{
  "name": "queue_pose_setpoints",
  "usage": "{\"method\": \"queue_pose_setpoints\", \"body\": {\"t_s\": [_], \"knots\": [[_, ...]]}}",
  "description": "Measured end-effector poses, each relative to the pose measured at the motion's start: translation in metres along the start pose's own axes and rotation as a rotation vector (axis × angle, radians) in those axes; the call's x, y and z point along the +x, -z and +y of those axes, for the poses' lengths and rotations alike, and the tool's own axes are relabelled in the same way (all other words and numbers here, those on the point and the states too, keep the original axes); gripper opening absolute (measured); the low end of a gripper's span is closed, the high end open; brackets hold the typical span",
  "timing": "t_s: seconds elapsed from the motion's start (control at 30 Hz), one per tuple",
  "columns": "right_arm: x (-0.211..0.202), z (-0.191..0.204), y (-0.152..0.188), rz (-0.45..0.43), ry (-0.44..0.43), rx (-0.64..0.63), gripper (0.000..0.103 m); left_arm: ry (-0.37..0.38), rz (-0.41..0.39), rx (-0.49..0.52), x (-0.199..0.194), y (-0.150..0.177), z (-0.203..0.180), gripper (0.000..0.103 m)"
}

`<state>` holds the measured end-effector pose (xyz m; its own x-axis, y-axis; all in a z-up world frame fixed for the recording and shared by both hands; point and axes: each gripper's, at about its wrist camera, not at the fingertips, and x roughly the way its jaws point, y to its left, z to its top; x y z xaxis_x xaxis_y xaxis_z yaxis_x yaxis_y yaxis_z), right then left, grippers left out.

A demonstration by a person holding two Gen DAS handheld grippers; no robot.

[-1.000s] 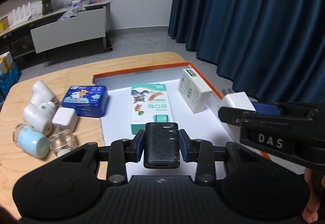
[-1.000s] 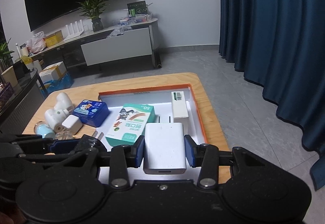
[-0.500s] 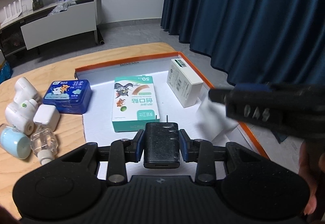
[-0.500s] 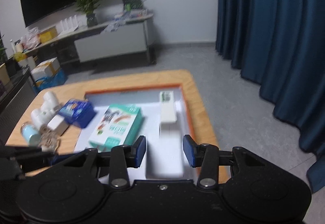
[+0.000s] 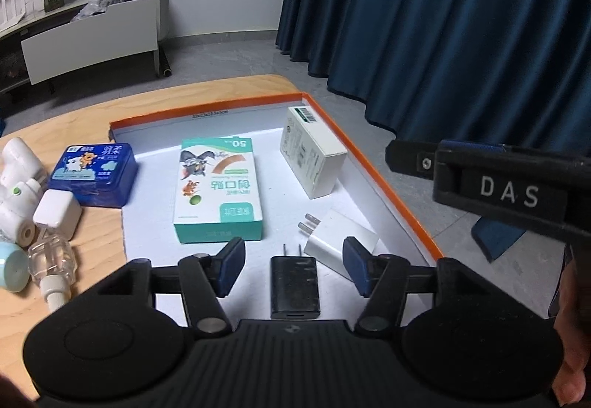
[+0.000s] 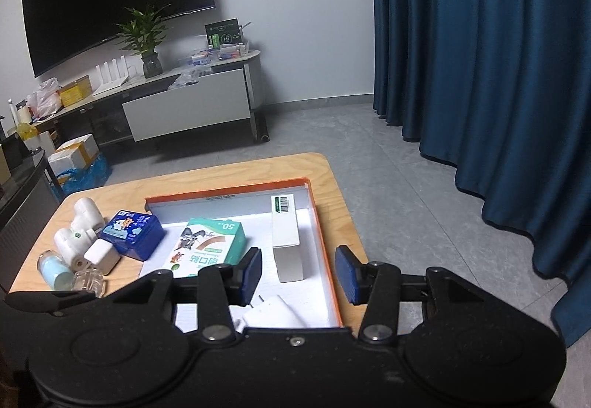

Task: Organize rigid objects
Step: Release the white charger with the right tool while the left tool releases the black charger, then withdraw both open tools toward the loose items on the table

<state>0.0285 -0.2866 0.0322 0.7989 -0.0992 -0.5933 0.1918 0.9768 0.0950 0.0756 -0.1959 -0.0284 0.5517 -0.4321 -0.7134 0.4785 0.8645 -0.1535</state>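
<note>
Left gripper (image 5: 293, 269) opening, black charger (image 5: 294, 288) apparently loose between; right gripper (image 6: 298, 275) open, empty.

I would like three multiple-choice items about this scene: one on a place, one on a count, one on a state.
1. Where does the black charger lie?
A. in the orange-rimmed tray
B. on the bare wood
C. on the blue tin

2. How many chargers lie in the tray?
A. one
B. two
C. four

3. The left gripper is:
A. clamped on the black charger
B. opening, pads clear of it
C. gripping the green box

Answers: 1 A, it rests on the tray's white floor. 2 B, black plus the white charger. 3 B, gaps show on both sides.
</note>
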Motion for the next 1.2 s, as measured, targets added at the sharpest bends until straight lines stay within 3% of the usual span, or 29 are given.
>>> {"method": "queue_pose_setpoints", "body": {"t_s": [0.07,0.2,0.43,0.73,1.2], "knots": [[-0.002,0.004,-0.001,-0.003,-0.011,-0.002,0.056,-0.011,-0.002,-0.011,-0.004,-0.001,0.005,0.061],[-0.005,0.015,-0.001,-0.012,-0.027,-0.015,0.065,-0.060,-0.012,-0.035,-0.016,-0.002,0.017,0.078],[-0.004,0.037,0.000,0.003,-0.054,-0.032,0.068,-0.145,-0.026,-0.057,-0.037,-0.004,0.043,0.087],[-0.004,0.062,0.003,0.018,-0.102,-0.054,0.068,-0.222,-0.042,-0.109,-0.058,-0.004,0.074,0.091],[0.002,0.104,0.007,0.048,-0.176,-0.121,0.069,-0.275,-0.061,-0.171,-0.075,0.004,0.111,0.091]]}}
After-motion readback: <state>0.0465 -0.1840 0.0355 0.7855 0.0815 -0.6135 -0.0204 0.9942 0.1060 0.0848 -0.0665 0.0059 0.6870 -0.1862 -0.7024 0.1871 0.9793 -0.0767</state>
